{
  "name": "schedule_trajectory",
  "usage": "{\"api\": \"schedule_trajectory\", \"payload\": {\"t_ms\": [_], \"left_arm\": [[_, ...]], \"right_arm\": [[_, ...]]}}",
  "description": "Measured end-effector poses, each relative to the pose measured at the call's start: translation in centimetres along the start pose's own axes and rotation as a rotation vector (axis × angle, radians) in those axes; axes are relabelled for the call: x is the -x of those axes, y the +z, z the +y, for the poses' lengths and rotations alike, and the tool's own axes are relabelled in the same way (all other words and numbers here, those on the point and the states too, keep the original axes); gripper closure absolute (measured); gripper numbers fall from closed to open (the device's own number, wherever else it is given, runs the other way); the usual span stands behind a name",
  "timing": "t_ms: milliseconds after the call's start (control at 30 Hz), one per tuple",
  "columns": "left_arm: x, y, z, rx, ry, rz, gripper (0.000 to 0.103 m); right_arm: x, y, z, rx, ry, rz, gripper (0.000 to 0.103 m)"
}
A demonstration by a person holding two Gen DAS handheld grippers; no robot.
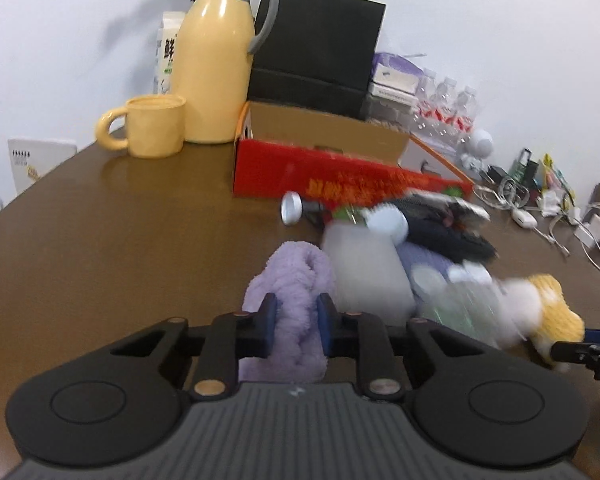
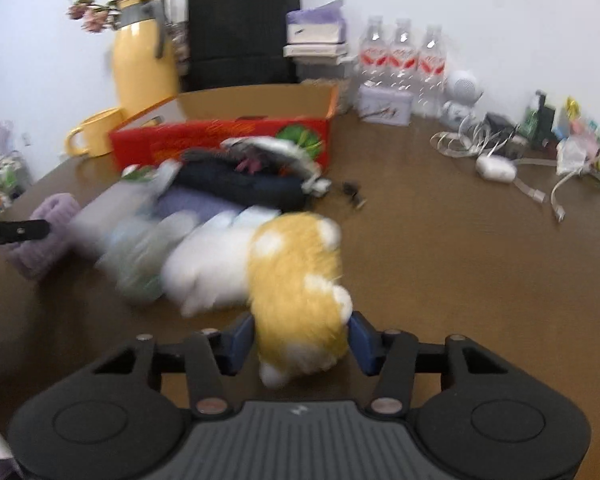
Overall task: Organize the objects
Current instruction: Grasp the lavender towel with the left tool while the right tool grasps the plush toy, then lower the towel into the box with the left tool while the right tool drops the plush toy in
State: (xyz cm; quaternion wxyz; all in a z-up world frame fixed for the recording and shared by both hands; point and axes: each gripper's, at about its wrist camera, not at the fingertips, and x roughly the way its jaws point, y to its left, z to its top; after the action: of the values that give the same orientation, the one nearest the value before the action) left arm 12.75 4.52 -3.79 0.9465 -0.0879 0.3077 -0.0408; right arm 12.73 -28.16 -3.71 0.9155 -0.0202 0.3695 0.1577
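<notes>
White carton (image 1: 168, 56) behind the yellow jug — one readable character, "鲜"; everything else blurred.

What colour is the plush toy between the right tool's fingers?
Yellow with white patches; the plush toy shows best in the right wrist view.

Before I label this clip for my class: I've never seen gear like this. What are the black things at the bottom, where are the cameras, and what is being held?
Each picture comes from a camera mounted on a hand-held two-finger gripper, looking forward along its fingers; a person carries one in each hand. The black shapes are the grippers themselves. On the brown table lies a pile of clutter in front of a red cardboard box, with a yellow thermos jug and mug behind. The left gripper pinches a lilac fluffy cloth. The right gripper has a yellow-and-white plush toy between its blue pads, which look pressed against it.
</notes>
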Motion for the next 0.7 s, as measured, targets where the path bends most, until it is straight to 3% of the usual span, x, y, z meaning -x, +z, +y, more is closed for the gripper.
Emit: {"api": "schedule_trajectory", "payload": {"t_ms": [67,100,133,200,233,300,333,400,467,500,533,700], "left_arm": [[1.2,-1.5,-0.6,-0.046,-0.038,0.024,0.07],[1.7,-1.9,-0.9,-0.066,-0.041,0.017,0.055],[2.0,-2.3,-1.2,-0.082,-0.022,0.008,0.045],[2.3,-2.7,-1.7,-0.125,0.003,0.003,0.039],[2.4,-2.8,-1.9,-0.141,0.005,0.002,0.028],[2.2,-3.2,-2.4,-0.168,0.012,-0.003,0.017],[1.9,-3.4,-2.5,-0.177,0.023,-0.003,0.017],[1.1,-3.5,-2.8,-0.187,0.05,-0.003,0.019],[0.2,-3.5,-2.9,-0.191,0.063,0.01,0.04],[0.0,-3.5,-2.8,-0.186,0.067,0.019,0.064],[0.1,-3.5,-2.7,-0.179,0.057,0.024,0.068],[2.4,-3.2,-1.8,-0.161,-0.006,-0.011,0.074]], "right_arm": [[1.0,-1.0,0.9,0.015,0.066,-0.003,0.055],[1.3,-1.3,1.3,0.029,0.075,-0.016,0.054],[1.3,-1.4,1.5,0.037,0.053,-0.033,0.05],[0.9,-1.0,1.7,0.029,-0.004,-0.046,0.044],[0.6,-0.9,1.6,0.013,-0.003,-0.059,0.039],[-0.4,-0.6,1.5,-0.043,0.01,-0.083,0.028],[-1.0,-0.5,1.5,-0.077,0.001,-0.084,0.022],[-2.2,-0.3,1.9,-0.125,-0.005,-0.089,0.022],[-3.1,-0.3,2.3,-0.136,-0.039,-0.101,0.024],[-3.3,-0.4,2.5,-0.136,-0.064,-0.1,0.035],[-3.4,-0.5,2.5,-0.127,-0.077,-0.097,0.052],[-0.5,-1.3,2.5,-0.056,-0.065,-0.087,0.058]]}}
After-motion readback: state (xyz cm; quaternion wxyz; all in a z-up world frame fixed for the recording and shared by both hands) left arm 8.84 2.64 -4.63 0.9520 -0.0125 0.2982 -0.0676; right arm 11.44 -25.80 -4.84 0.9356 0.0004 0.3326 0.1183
